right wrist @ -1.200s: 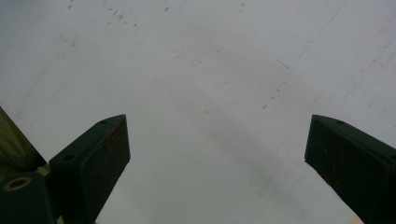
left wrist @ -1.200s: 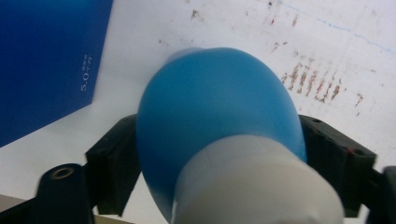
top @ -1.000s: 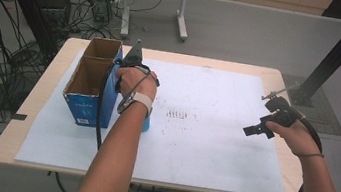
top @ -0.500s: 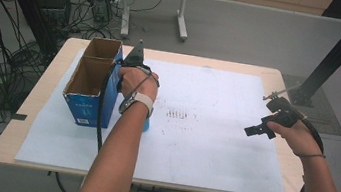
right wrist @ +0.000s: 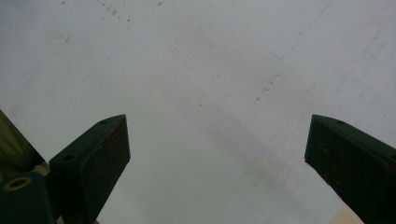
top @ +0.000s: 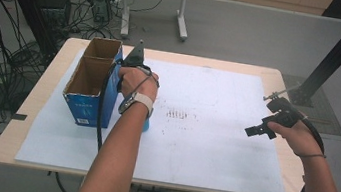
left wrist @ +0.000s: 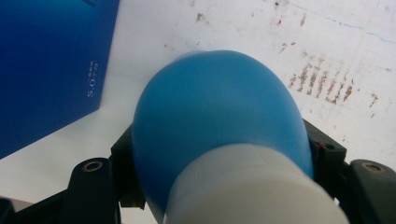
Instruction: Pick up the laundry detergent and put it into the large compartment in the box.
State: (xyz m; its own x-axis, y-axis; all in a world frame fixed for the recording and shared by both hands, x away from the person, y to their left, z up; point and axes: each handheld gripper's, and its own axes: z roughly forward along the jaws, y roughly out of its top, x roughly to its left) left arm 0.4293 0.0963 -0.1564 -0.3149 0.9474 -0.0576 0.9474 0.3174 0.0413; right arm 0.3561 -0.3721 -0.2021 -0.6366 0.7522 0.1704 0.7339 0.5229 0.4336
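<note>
A blue bottle with a white cap sits between the jaws of my left gripper, which is shut on its shoulder from above. In the high view the left gripper is beside the box, and a bit of the blue bottle shows under the wrist. An open blue cardboard box stands just left of that hand; its blue side is close to the bottle. My right gripper hovers over the right side of the sheet, open with nothing between its fingers.
A white sheet covers most of the wooden table, with a patch of reddish marks near its middle. Cables and desk legs lie on the floor beyond the far edge.
Almost nothing has moved. The left hand keeps its hold on the bottle beside the box; the right gripper has drifted very slightly.
</note>
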